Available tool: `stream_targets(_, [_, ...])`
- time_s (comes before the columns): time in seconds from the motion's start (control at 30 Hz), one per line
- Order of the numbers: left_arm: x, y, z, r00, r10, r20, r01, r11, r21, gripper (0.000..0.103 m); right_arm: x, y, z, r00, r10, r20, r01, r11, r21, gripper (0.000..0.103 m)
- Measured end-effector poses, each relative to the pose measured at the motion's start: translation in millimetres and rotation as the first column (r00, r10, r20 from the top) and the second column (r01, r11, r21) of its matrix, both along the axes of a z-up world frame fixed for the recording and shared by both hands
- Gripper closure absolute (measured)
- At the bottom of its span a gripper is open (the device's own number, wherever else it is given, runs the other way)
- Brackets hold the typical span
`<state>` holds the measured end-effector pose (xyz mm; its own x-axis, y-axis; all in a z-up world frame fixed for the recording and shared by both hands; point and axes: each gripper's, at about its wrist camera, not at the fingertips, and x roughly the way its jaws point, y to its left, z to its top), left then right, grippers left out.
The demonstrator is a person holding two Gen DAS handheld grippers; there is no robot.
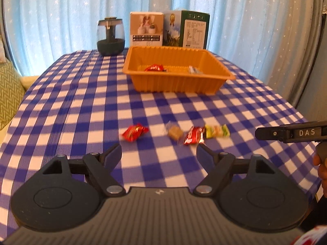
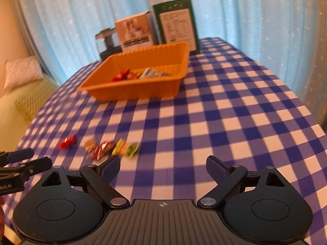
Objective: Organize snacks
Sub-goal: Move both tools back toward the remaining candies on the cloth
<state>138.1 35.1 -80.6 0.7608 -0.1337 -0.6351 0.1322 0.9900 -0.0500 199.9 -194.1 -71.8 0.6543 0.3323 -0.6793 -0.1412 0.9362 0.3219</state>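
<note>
Four wrapped snacks lie in a row on the blue-checked tablecloth [image 1: 81, 106]: a red candy [image 1: 134, 132], a tan biscuit in clear wrap [image 1: 174, 132], a red bar [image 1: 193, 135] and a yellow-green packet [image 1: 216, 131]. My left gripper [image 1: 158, 147] hovers just short of them, open and holding nothing. My right gripper [image 2: 163, 160] is also open and holding nothing, to the right of the row, with the yellow-green packet [image 2: 125, 150] nearest its left finger. Behind the row, the orange tray [image 1: 177, 81] holds a red wrapper [image 1: 154, 68] and a pale packet [image 1: 194, 70].
Behind the tray stand a glass jar with a dark base [image 1: 110, 38], a white box [image 1: 146, 29] and a green box [image 1: 187, 30], in front of a light blue curtain. A cushioned seat [image 2: 12, 106] lies beyond the table's left edge. A hand [image 1: 320, 167] shows at the right.
</note>
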Motion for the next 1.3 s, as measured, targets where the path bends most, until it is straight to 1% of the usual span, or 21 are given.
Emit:
stream_targets(0.17, [-1,2,-6,1.000,-0.001,-0.016,0.001,1.000,0.006,0.025,-3,20,-3,0.997,0.078,0.016,-0.077,0.996,-0.037,0.012])
stream_targets(0.27, [3,3,-8,1.000,-0.004,-0.021,0.004,1.000,-0.003,0.025,-4,29,-5,0.992,0.123,0.030,-0.120,0.991,-0.066,0.012])
stream_targets(0.37, [8,2,-12,1.000,-0.006,-0.029,0.006,1.000,-0.008,0.025,-3,35,-9,0.988,0.151,0.032,-0.148,0.985,-0.090,0.012])
stream_targets(0.5, [15,0,-15,0.999,-0.018,-0.029,0.018,1.000,0.009,0.025,3,40,-13,0.982,0.185,0.041,-0.179,0.976,-0.123,0.013])
stream_targets(0.53, [17,0,-15,0.999,-0.022,-0.027,0.022,1.000,0.017,0.025,5,43,-14,0.979,0.198,0.043,-0.191,0.972,-0.138,0.014])
stream_targets(0.6, [20,1,-13,0.999,-0.029,-0.021,0.030,0.999,0.035,0.025,13,48,-17,0.971,0.235,0.043,-0.224,0.958,-0.180,0.021])
stream_targets(0.7, [27,5,-13,0.999,-0.043,-0.026,0.044,0.998,0.054,0.025,22,56,-22,0.960,0.278,0.044,-0.260,0.935,-0.243,0.026])
stream_targets(0.9, [39,13,-13,0.998,-0.053,-0.035,0.056,0.996,0.070,0.025,42,67,-32,0.935,0.352,0.046,-0.324,0.900,-0.292,0.033])
stream_targets(1.17, [58,18,-17,0.996,-0.070,-0.060,0.074,0.994,0.085,0.025,66,64,-36,0.916,0.398,0.043,-0.376,0.893,-0.246,0.034])
stream_targets(1.23, [61,20,-18,0.996,-0.065,-0.065,0.070,0.995,0.075,0.025,69,63,-36,0.914,0.404,0.044,-0.383,0.893,-0.235,0.036])
stream_targets(1.3, [63,20,-19,0.995,-0.066,-0.068,0.071,0.995,0.072,0.025,70,64,-36,0.910,0.411,0.048,-0.392,0.893,-0.220,0.043])
